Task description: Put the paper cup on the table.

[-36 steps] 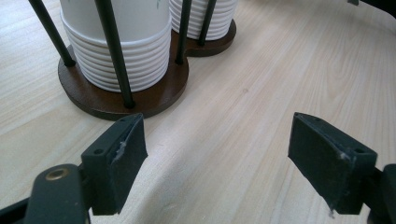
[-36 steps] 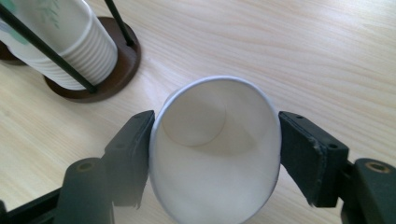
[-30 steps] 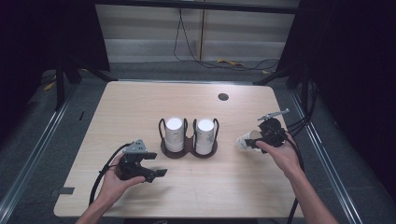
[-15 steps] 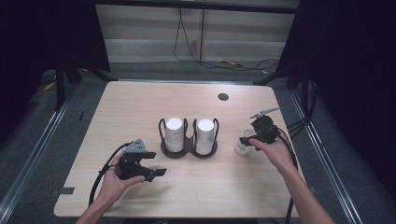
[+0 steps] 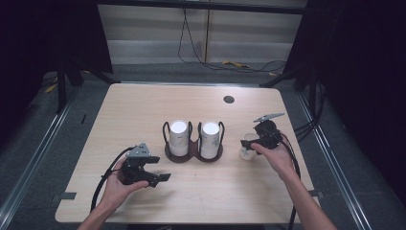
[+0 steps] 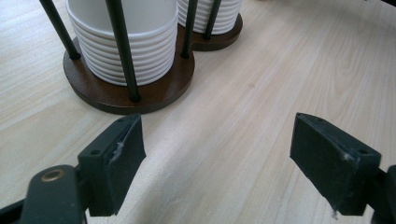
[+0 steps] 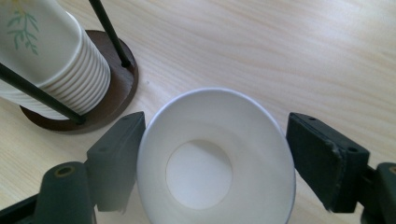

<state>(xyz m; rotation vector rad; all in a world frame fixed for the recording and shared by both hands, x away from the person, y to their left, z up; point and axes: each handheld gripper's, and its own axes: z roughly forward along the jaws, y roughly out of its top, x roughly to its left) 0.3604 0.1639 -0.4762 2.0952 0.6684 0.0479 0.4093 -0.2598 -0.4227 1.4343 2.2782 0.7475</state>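
Note:
A single white paper cup point(image 5: 245, 153) stands upright on the table, right of a dark wooden two-slot holder point(image 5: 194, 156). The holder keeps two stacks of white cups point(image 5: 179, 136) behind thin black rods. My right gripper point(image 5: 250, 145) is open with its jaws on either side of the single cup point(image 7: 201, 172). In the right gripper view point(image 7: 215, 163) the left jaw sits against the rim and the right jaw is close beside it. My left gripper point(image 5: 158, 168) is held open near the front left, nothing between its jaws point(image 6: 217, 158), facing the holder's base point(image 6: 116, 95).
A small dark round grommet point(image 5: 229, 99) sits in the table at the back right. The near stack point(image 7: 51, 60) carries a green leaf print. Cables trail from both grippers over the table's edges. Bare wood point(image 5: 143, 115) lies to the left of the holder.
My right gripper has moved left to the single cup, and its jaws now straddle it. The cup has barely shifted. The left gripper has stayed where it was.

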